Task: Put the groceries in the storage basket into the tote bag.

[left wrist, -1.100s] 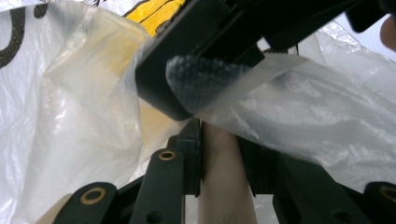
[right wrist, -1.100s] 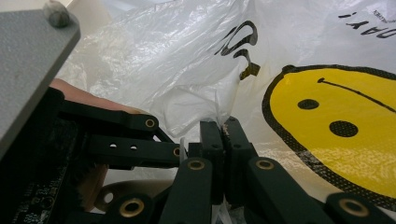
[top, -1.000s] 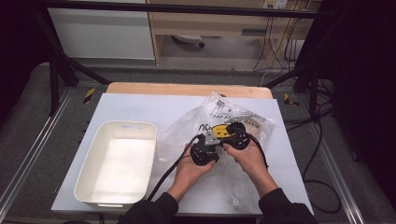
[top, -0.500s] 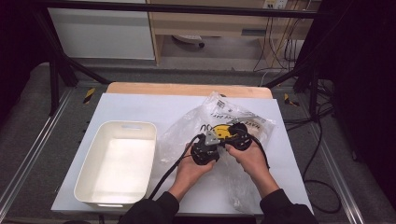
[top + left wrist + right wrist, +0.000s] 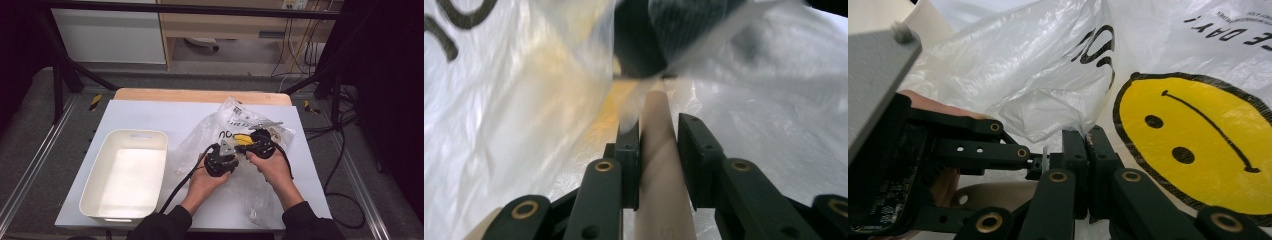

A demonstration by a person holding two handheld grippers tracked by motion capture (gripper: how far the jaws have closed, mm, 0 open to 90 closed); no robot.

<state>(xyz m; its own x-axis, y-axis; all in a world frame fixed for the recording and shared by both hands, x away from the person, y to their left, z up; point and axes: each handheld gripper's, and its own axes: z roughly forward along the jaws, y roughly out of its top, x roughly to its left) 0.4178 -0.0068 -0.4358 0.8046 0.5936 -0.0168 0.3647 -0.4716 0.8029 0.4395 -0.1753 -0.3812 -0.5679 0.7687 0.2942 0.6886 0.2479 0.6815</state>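
Bag (image 5: 235, 150) lies crumpled on table (image 5: 150, 115) right of empty white bin (image 5: 125, 175); my right gripper (image 5: 1087, 145) clamped on fold of it, left gripper (image 5: 659, 145) jaws apart around beige stick (image 5: 659, 165). I judge opening barely begun, nothing binned yet

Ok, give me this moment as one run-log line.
left claw: around tan handle, touching one side | right claw: shut on plastic bag | white bin: left of bag | stage: opening bag

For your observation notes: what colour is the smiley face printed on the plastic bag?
Yellow with black outline, eyes and mouth, on the smiley face; clearest in the right gripper view.
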